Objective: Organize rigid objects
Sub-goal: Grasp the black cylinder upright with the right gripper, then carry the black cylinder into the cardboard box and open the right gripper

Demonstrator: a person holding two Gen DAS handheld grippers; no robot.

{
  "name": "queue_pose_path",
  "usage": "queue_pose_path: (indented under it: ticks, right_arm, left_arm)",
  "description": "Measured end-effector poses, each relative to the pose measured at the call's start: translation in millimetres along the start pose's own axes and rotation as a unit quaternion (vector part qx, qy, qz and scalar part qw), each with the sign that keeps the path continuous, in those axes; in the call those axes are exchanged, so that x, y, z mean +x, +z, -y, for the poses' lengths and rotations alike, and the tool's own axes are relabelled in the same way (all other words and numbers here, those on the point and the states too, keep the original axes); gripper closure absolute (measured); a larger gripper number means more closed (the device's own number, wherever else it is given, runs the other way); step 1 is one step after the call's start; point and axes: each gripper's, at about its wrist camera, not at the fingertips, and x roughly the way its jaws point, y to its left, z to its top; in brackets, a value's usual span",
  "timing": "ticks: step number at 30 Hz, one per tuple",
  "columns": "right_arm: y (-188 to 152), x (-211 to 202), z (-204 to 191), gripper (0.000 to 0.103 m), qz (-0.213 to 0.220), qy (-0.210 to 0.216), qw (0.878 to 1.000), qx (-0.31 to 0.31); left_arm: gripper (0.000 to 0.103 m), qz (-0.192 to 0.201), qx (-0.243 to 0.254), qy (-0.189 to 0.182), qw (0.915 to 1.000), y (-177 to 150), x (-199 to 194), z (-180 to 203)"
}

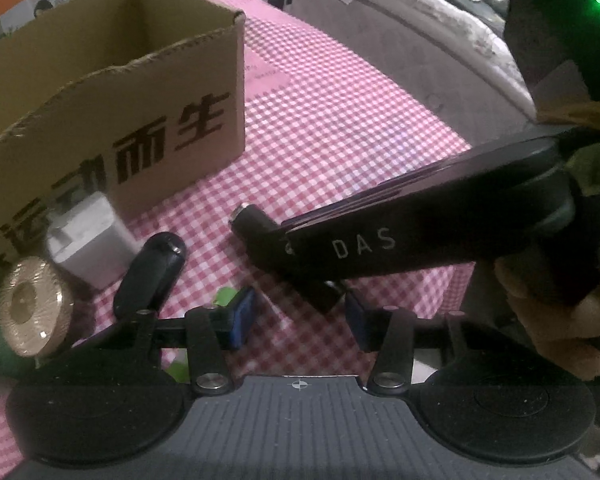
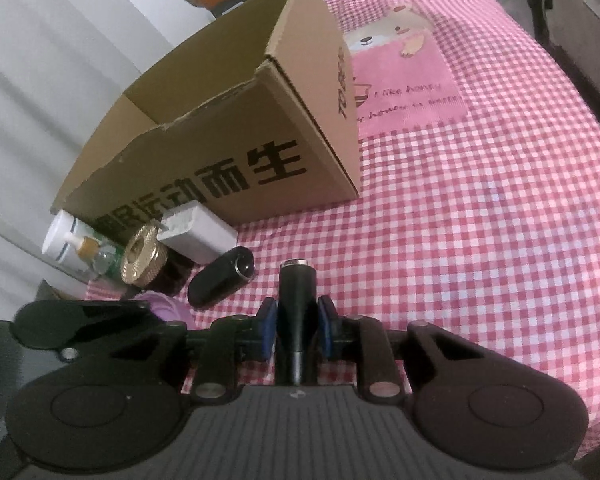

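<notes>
My right gripper [image 2: 296,326] is shut on a black cylinder with a silver tip [image 2: 295,280], its blue pads pressing both sides. In the left wrist view that gripper [image 1: 276,248] reaches in from the right, and the cylinder's tip [image 1: 242,216] pokes out over the pink checked cloth. My left gripper [image 1: 300,322] stands open just below it, with only cloth between its pads. A black capsule [image 2: 220,280] [image 1: 152,276], a gold knurled knob [image 2: 142,258] [image 1: 32,312] and a white charger block [image 2: 198,228] [image 1: 88,236] lie in front of the open cardboard box [image 2: 220,152] [image 1: 112,92].
A white bottle [image 2: 70,242] lies left of the knob, by the cloth's edge. A purple thing [image 2: 164,306] shows near the left finger mount. A hand [image 1: 548,312] grips the right gripper's handle. Checked cloth [image 2: 480,220] stretches right of the box.
</notes>
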Motion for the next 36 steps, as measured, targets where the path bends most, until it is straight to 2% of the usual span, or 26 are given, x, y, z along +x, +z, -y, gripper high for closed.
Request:
queue_pose_path:
  ticks: [5,9,13,20,24,27,30,33,36]
  right_arm:
    - [0.0,-1.7,6.3,0.079,0.004,0.013,1.0,0.012]
    - [-0.8,-0.8,8.1,0.08,0.009,0.021,1.0,0.019]
    - [-2.2,-1.8,4.7,0.079,0.018,0.021,0.999,0.018]
    - [-3.8,-32.8,-30.3,0.079,0.057,0.021,0.998,-0.014]
    - [-0.1,-59.9,-64.8,0.079,0.095,0.033,0.994,-0.048]
    - [16.1,-69.1,-95.5,0.079,0.119,0.056,0.988,-0.085]
    - [45.9,-61.6,-124.2,0.079,0.121,0.084,0.983,-0.114]
    - [84.9,-35.5,-147.3,0.079,0.095,0.11,0.981,-0.128]
    - [128.9,7.3,-164.4,0.079,0.05,0.117,0.984,-0.127]
  left_arm:
    - [0.053,0.008,0.01,0.014,0.9998,4.7,5.8,6.4]
    - [0.062,0.016,0.013,0.025,0.9995,5.1,6.0,8.5]
    - [0.065,0.032,0.021,0.034,0.9987,-1.6,-2.3,11.9]
    - [0.067,0.086,0.015,0.035,0.9955,-10.2,-51.1,14.3]
    - [0.067,0.137,0.017,0.059,0.9887,-13.3,-97.5,11.2]
    - [0.067,0.163,0.011,0.088,0.9826,-9.3,-125.3,-4.5]
    - [0.067,0.171,-0.011,0.106,0.9796,2.0,-143.9,-34.7]
    - [0.066,0.155,-0.043,0.115,0.9801,21.4,-143.3,-74.3]
    - [0.066,0.122,-0.081,0.116,0.9824,43.2,-127.8,-115.9]
